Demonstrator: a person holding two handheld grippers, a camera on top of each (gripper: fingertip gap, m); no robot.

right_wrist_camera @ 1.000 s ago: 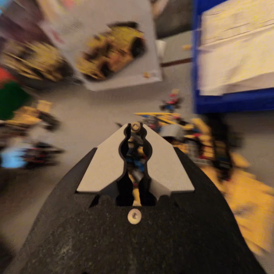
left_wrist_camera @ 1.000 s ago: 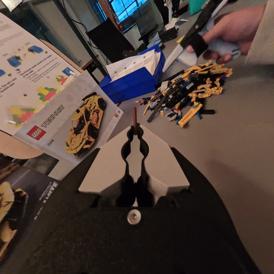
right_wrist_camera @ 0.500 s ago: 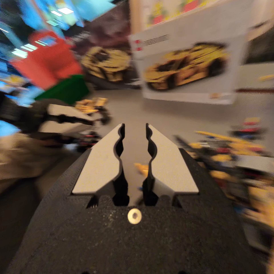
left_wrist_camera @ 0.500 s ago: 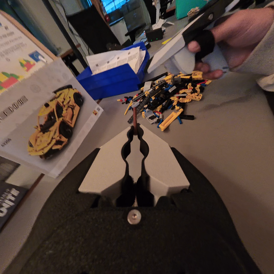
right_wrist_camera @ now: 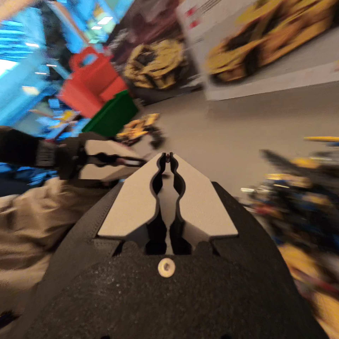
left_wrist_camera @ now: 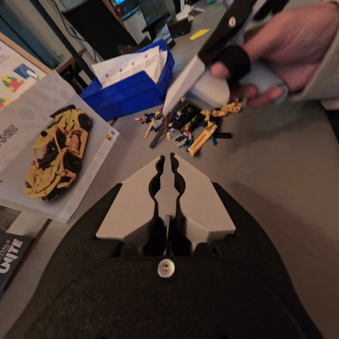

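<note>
We hold two grippers over a table [left_wrist_camera: 275,183] of toy parts.
From the left we see a booklet [left_wrist_camera: 55,146] and a blue bin [left_wrist_camera: 124,95]. Our left gripper [left_wrist_camera: 167,156], its jaws narrowly apart and empty, points at the pile [left_wrist_camera: 187,126]. Above the pile, our right gripper [left_wrist_camera: 165,111] pinches a brown rod [left_wrist_camera: 166,124] at its tips.

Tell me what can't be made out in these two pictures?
Right wrist view: loose brick pile and red container, smeared by motion blur.
Left wrist view: brown rod, its top hidden behind the right gripper.
Left wrist view: yellow-car booklet, cut off by the left edge.
</note>
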